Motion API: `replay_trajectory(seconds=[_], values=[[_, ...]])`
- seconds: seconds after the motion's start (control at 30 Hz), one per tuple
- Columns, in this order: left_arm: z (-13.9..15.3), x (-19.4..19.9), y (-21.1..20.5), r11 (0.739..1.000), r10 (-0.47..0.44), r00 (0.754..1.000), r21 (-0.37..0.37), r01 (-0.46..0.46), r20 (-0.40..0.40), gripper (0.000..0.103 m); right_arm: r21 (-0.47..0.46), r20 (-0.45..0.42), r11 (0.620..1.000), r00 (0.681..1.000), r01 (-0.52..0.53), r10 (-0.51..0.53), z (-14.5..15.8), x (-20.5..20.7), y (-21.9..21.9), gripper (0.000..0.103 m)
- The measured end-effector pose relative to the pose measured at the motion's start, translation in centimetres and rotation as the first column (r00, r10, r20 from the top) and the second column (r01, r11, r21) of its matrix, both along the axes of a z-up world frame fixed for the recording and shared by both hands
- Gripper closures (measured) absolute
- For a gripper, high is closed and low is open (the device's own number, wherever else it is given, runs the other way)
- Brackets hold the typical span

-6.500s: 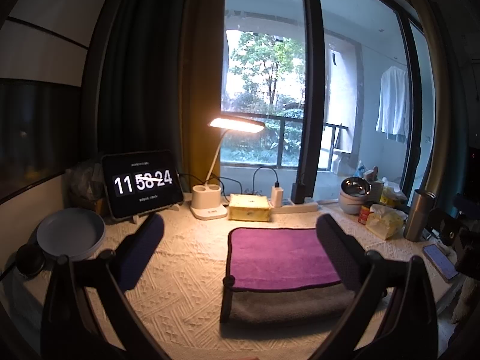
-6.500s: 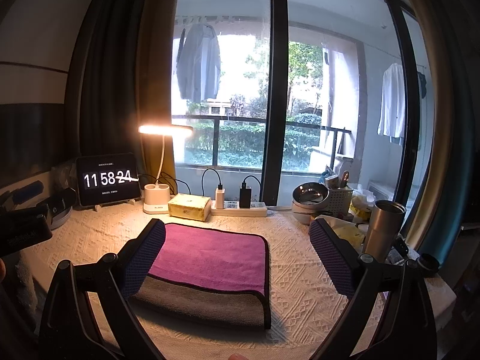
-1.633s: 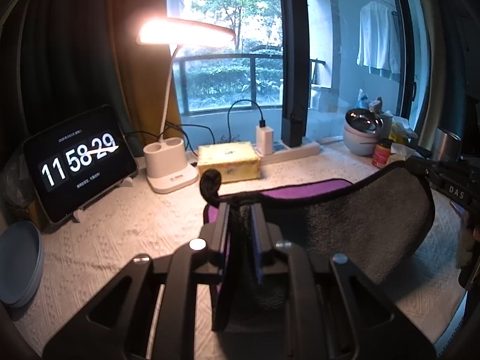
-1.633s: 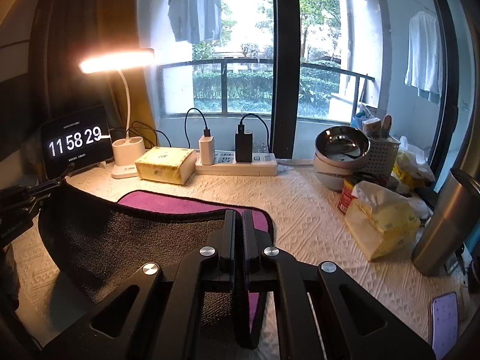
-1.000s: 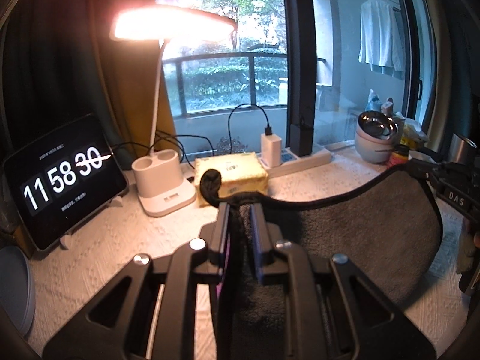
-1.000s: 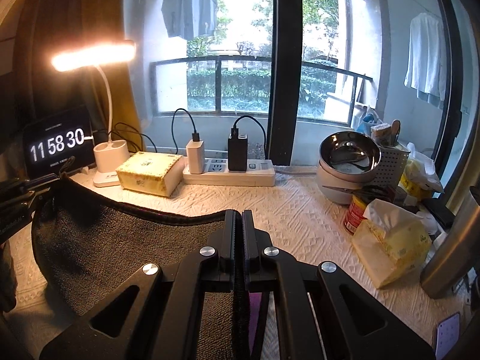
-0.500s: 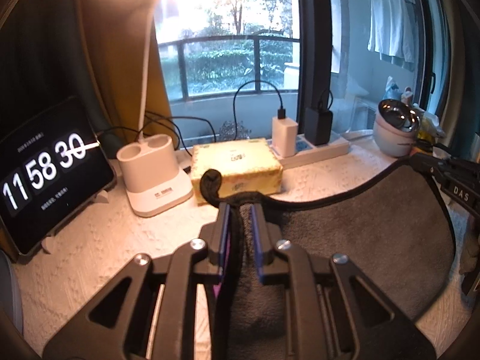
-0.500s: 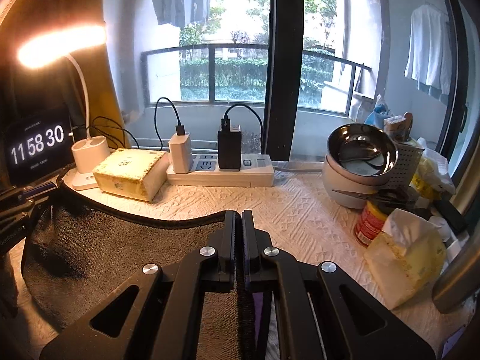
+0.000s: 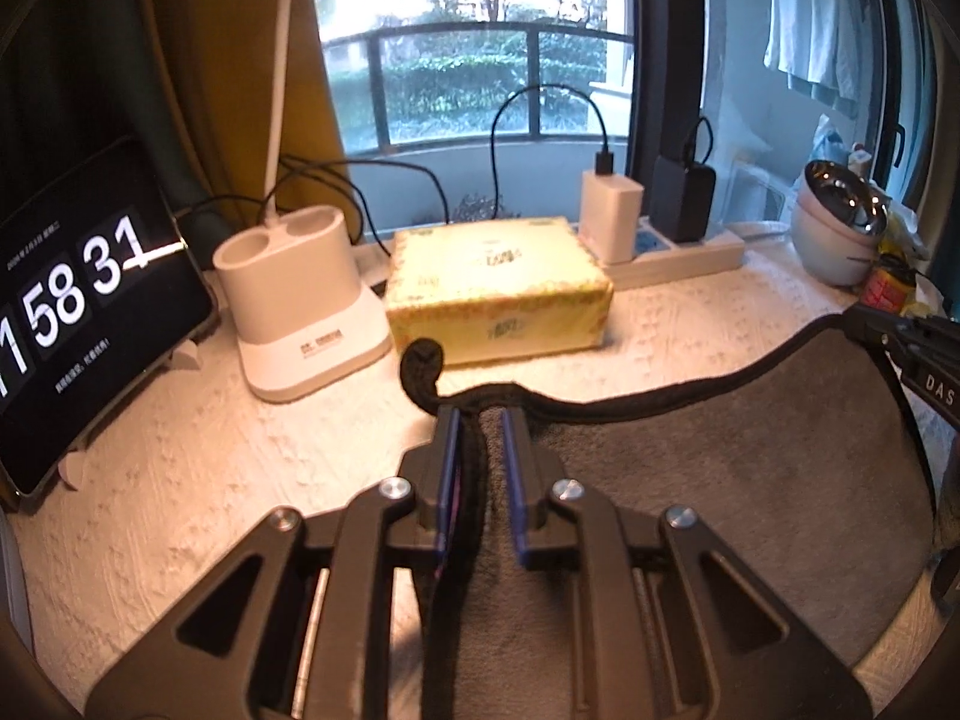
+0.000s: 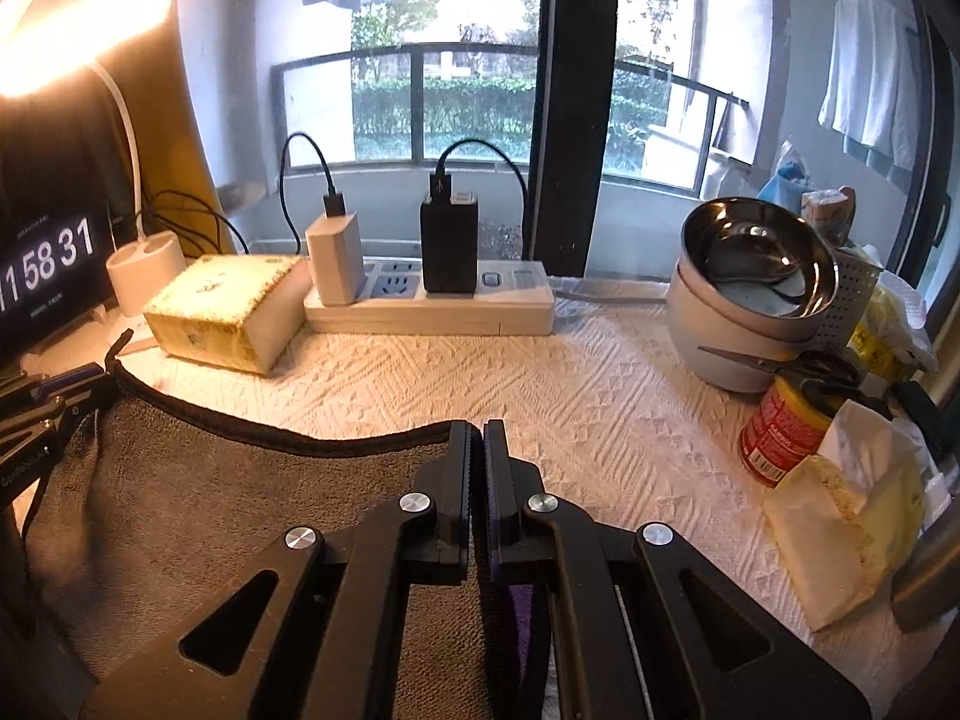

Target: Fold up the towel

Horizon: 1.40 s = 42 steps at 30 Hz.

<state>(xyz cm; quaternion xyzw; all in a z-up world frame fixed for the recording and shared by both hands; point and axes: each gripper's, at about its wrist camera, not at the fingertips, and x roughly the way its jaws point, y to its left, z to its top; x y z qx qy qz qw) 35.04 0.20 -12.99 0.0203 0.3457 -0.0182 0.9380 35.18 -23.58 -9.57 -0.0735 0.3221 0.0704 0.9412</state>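
The towel (image 9: 708, 480) is grey on its upturned side, with a dark hem and a purple side that shows only as a sliver beneath. My left gripper (image 9: 480, 420) is shut on the towel's left corner, whose hanging loop curls up above the fingertips. My right gripper (image 10: 477, 429) is shut on the towel's right corner (image 10: 240, 510). The hem sags in a curve between the two grippers, just above the white textured tablecloth (image 10: 570, 384). The right gripper's tip shows in the left wrist view (image 9: 900, 348), and the left gripper's tip shows in the right wrist view (image 10: 54, 396).
Close beyond the towel stand a yellow tissue pack (image 9: 498, 294), a white lamp base (image 9: 300, 312), a clock tablet (image 9: 78, 312) and a power strip with chargers (image 10: 432, 300). To the right are stacked bowls (image 10: 750, 300), a red can (image 10: 780, 432) and a tissue bag (image 10: 852, 528).
Both grippers have carried the towel's held edge forward towards the window and the tissue pack. The purple side is now almost wholly covered by the grey side.
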Motion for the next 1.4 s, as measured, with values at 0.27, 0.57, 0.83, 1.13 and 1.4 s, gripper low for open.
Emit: replay_trajectory(seconds=[0.27,0.57,0.83,1.13,1.4], values=[[-1.0,0.7,0.2,1.0,0.008,0.999,-0.01,-0.009,-0.046,0.086,-0.017,-0.06,1.0,0.998,0.018,-0.019,-1.4,1.0,-0.1,0.099],[-1.7,1.5,0.2,0.999,0.04,0.994,0.015,-0.039,-0.097,0.082,-0.018,-0.111,0.999,0.992,0.051,-0.053,-2.3,1.6,-0.5,0.098],[-1.8,1.2,0.5,0.999,0.051,0.993,0.009,-0.05,-0.11,0.068,-0.02,-0.123,0.997,0.99,0.069,-0.071,-2.5,1.7,-0.5,0.067],[-0.3,-0.3,1.2,0.996,0.074,0.995,-0.039,-0.076,-0.064,0.023,0.007,-0.071,0.994,0.992,0.108,-0.107,-1.8,0.9,-1.2,0.044],[1.0,-2.7,1.6,0.995,0.082,0.996,-0.06,-0.084,-0.032,0.021,0.005,-0.032,0.99,0.99,0.141,-0.141,-0.2,-0.7,-1.6,0.033]])
